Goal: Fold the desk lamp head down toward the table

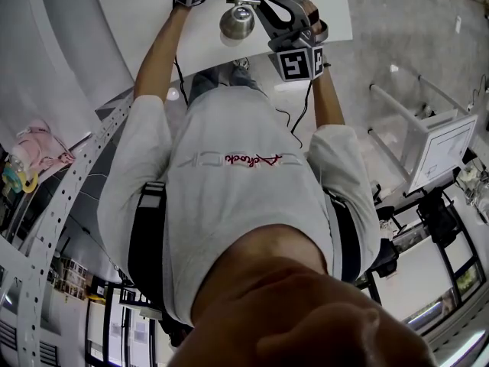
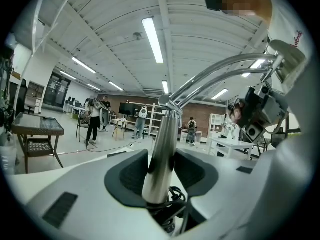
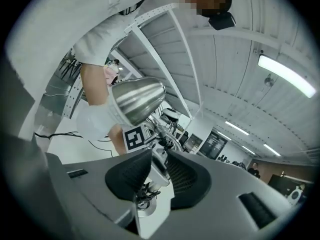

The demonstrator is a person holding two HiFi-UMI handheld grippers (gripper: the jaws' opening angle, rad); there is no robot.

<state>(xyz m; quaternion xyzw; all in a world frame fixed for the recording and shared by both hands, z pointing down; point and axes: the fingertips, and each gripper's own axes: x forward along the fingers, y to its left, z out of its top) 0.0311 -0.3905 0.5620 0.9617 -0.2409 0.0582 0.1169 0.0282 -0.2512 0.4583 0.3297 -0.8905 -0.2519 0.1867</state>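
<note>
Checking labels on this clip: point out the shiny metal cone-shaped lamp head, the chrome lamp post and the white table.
Shiny metal lamp head (image 3: 137, 100): right gripper view, shade's side.
Chrome lamp post (image 2: 161, 154): left gripper view, shaft between the jaws.
White table (image 1: 137, 6): head view, bare top.

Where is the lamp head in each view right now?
Head view: lamp head, top centre.
Left gripper view: upper right, near the picture's edge.
Right gripper view: left of centre, upper half.
Shared landmark: the person's white shirt.
</note>
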